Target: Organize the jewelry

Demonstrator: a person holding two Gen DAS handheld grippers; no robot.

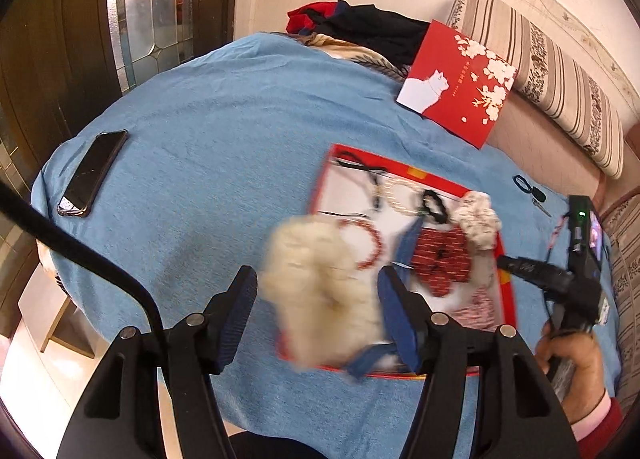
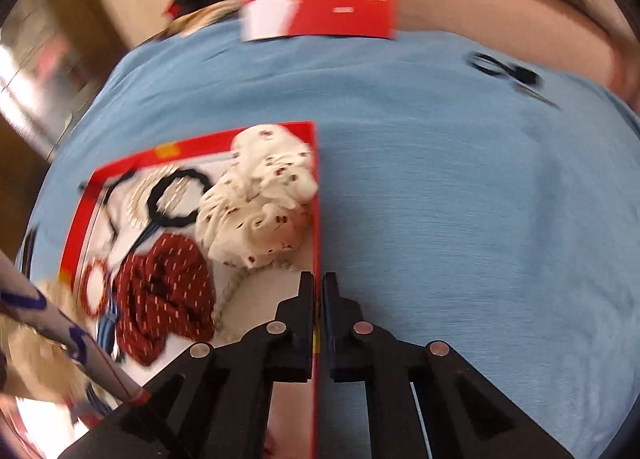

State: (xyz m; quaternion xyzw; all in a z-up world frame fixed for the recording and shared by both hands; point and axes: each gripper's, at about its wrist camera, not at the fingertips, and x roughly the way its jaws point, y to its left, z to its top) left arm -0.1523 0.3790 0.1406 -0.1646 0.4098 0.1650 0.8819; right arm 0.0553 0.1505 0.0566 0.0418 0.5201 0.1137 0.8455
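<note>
Left claw (image 1: 318, 291) spread wide around the fluffy white pompom (image 1: 320, 291), gripping nothing; right claw (image 2: 319, 285) pinched on the red tray's wall (image 2: 318, 243), probably steadying it.

I see blue cloth (image 1: 224, 131) spread over whole work surface. Black phone (image 1: 93, 174) lying flat near its left edge, screen up. Red card with white cat and blossoms (image 1: 456, 83) at far side, one corner hanging past cloth edge. Dark and red clothes (image 1: 352, 25) heaped behind card. Striped cushion (image 1: 552, 75) along wall at right. Keys with black loop (image 1: 530, 189) on cloth near right edge. Stained-glass door panel (image 1: 152, 7) at far left
</note>
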